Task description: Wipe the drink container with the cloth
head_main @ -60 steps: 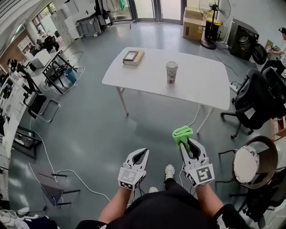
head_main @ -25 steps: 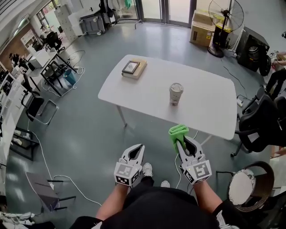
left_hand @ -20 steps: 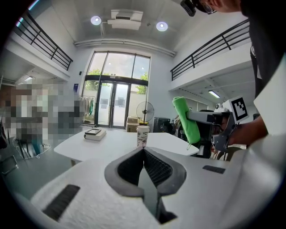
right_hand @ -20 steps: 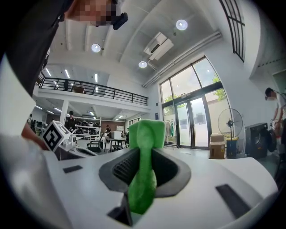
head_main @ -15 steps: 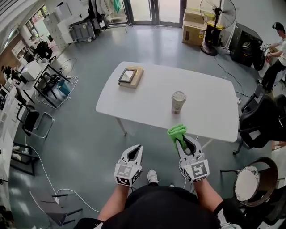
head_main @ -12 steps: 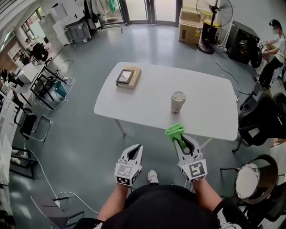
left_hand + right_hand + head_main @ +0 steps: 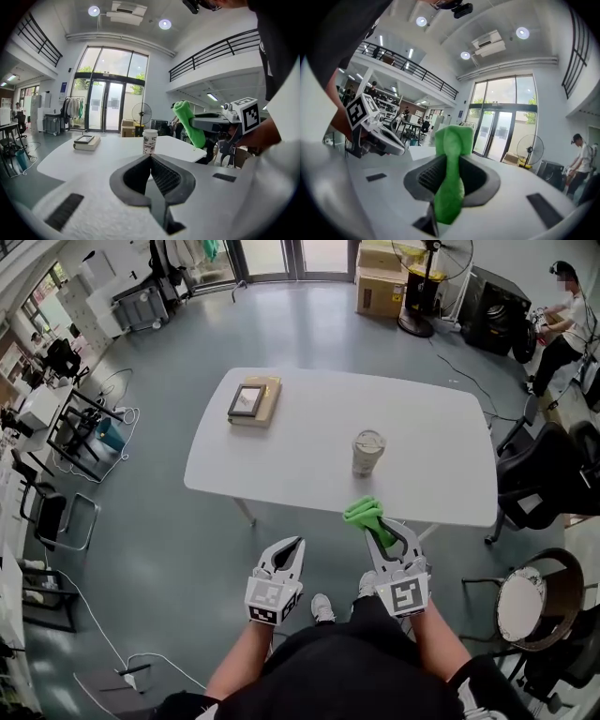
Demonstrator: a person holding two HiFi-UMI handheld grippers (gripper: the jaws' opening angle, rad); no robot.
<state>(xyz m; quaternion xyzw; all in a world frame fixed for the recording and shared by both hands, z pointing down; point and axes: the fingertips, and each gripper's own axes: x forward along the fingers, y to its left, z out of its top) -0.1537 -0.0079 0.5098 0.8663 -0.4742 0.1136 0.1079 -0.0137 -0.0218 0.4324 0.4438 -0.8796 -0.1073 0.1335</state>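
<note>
A paper drink cup (image 7: 367, 453) with a lid stands upright near the middle of the white table (image 7: 309, 474); the left gripper view also shows the cup (image 7: 150, 141). My right gripper (image 7: 382, 532) is shut on a green cloth (image 7: 362, 513), held just short of the table's near edge, below the cup. The cloth (image 7: 451, 168) sticks out from between the right jaws. My left gripper (image 7: 291, 550) is shut and empty, over the floor, short of the table.
A book with a tablet (image 7: 250, 399) on it lies at the table's far left. Black office chairs (image 7: 548, 479) stand to the right, a round wicker stool (image 7: 532, 606) at lower right. A fan (image 7: 419, 287) and boxes are beyond the table. A person (image 7: 560, 329) stands at far right.
The table and cup have come closer as I walked toward them. Both grippers kept their pose, and the cloth now reaches the table's near edge.
</note>
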